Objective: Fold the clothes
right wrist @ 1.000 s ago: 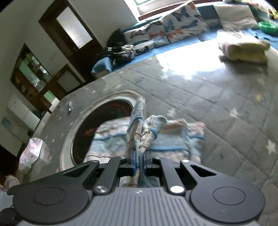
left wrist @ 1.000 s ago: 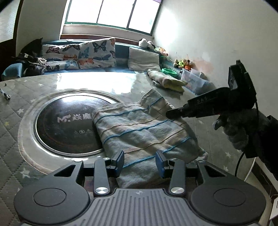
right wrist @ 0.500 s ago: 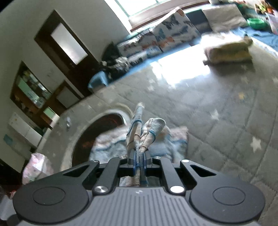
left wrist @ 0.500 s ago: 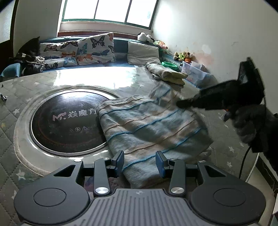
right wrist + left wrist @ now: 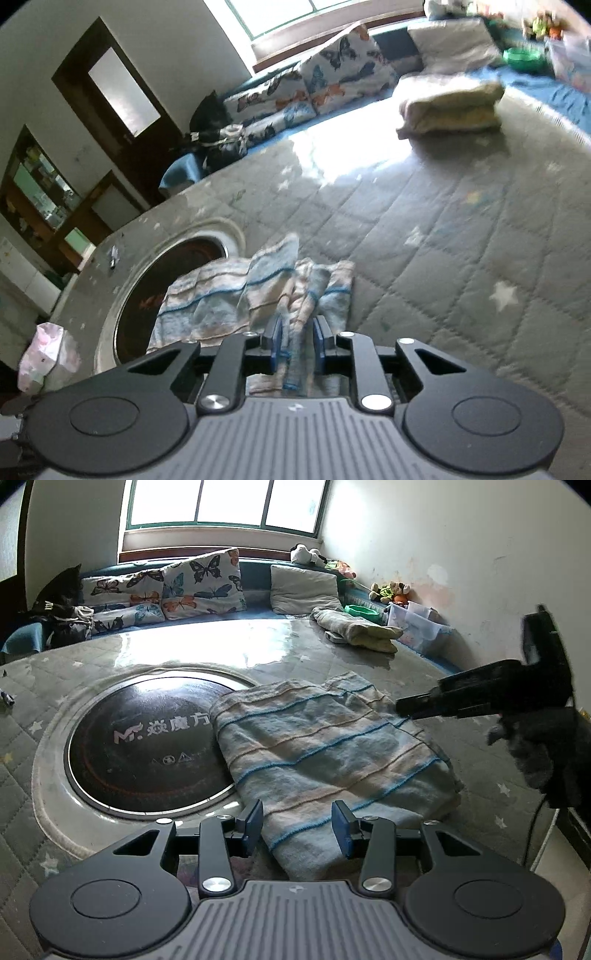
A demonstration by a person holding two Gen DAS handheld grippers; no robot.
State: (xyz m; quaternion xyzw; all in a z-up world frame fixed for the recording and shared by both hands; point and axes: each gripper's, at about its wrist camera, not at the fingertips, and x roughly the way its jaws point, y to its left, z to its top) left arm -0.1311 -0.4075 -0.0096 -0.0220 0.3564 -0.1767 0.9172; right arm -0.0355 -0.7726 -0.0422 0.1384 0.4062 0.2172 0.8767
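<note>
Nearest to me, my left gripper [image 5: 297, 823] hovers over the near edge of the striped cloth [image 5: 325, 746] with its jaws apart, the blue pads on either side of the fabric's corner and not pressing on it. My right gripper [image 5: 297, 345] has just been opening its jaws; a bunched fold of the same cloth [image 5: 258, 295] stands between the pads, and a gap shows on each side of it, so the grip is let go. From the left wrist view that right gripper [image 5: 404, 706] comes in from the right with its tips at the cloth's far right corner, held by my gloved hand [image 5: 539, 746]. The cloth, pale with thin blue and tan stripes, lies folded on the grey quilted table cover [image 5: 22, 738], its left edge overlapping the rim of the round dark hob [image 5: 140, 734] set into the table. Farther off on the same cover sits a folded pile of pale yellow and cream fabric [image 5: 362, 629]. Beyond that a blue bench runs along the wall, with butterfly-print cushions [image 5: 203, 585] and a plain grey pillow [image 5: 304, 589] under the bright window [image 5: 225, 502]. A clear plastic box [image 5: 413, 622] sits at the far right.
</note>
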